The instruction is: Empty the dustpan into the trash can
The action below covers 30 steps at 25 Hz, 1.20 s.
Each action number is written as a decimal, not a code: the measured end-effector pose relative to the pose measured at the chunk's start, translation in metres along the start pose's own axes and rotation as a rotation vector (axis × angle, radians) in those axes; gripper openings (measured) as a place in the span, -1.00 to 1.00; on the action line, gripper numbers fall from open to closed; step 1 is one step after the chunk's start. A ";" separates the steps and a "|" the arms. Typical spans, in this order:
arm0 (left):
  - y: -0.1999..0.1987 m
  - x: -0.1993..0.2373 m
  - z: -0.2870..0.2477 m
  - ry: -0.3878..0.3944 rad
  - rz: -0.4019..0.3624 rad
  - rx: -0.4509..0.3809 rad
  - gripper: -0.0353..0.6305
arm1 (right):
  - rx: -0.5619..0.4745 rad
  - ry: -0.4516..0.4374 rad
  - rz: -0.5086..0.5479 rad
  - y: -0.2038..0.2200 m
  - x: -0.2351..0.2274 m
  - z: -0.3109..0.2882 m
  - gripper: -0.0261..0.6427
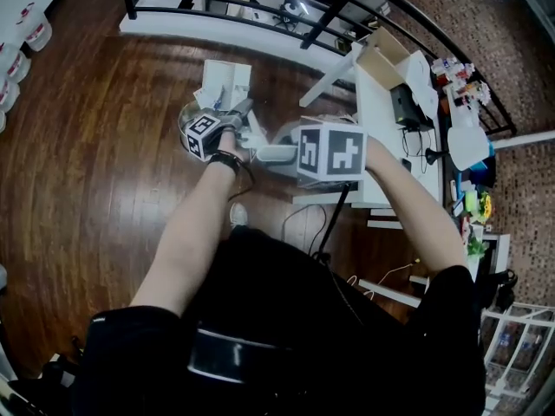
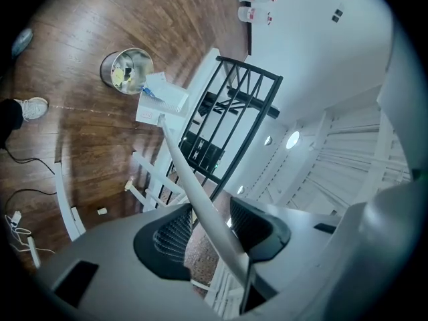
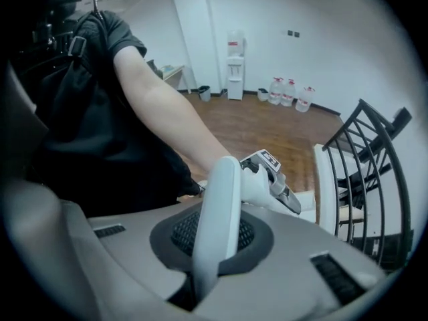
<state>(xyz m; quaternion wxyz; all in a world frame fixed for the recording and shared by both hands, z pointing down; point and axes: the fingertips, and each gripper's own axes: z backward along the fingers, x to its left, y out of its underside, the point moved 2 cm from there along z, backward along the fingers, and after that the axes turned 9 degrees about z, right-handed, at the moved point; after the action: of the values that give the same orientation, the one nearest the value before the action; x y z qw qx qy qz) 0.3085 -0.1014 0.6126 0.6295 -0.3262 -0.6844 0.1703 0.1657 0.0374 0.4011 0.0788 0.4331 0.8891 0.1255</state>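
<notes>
Step, judged: bringing pan to can, not yet tipped.
- Dustpan point(image 2: 160, 99) lay just beside trash can point(image 2: 127, 71).
- Long handle point(image 2: 200, 199) ran between left gripper point(image 2: 210, 229) fingers; fingers closing, not yet pressing.
- Right gripper point(image 3: 214, 236) fingers clamped on handle top.

Next: lift pan over rim, tilt.

Count: 1 dustpan, 1 trash can, 2 grippers.
</notes>
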 end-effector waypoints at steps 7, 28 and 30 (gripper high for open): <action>-0.009 0.003 0.011 0.045 0.040 -0.018 -0.39 | 0.164 -0.048 0.134 -0.005 0.003 -0.009 -0.87; -0.033 -0.035 0.029 0.091 0.017 -0.032 -0.39 | 0.130 -0.009 0.162 -0.039 -0.004 -0.010 -0.87; -0.039 -0.045 0.032 0.086 -0.001 -0.044 -0.39 | 0.063 0.010 0.130 -0.046 -0.008 -0.008 -0.87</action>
<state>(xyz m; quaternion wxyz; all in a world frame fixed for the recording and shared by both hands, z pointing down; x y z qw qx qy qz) 0.2680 -0.1538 0.5996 0.6512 -0.3467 -0.6603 0.1407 0.1345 0.0023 0.3960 0.0525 0.4913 0.8631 0.1045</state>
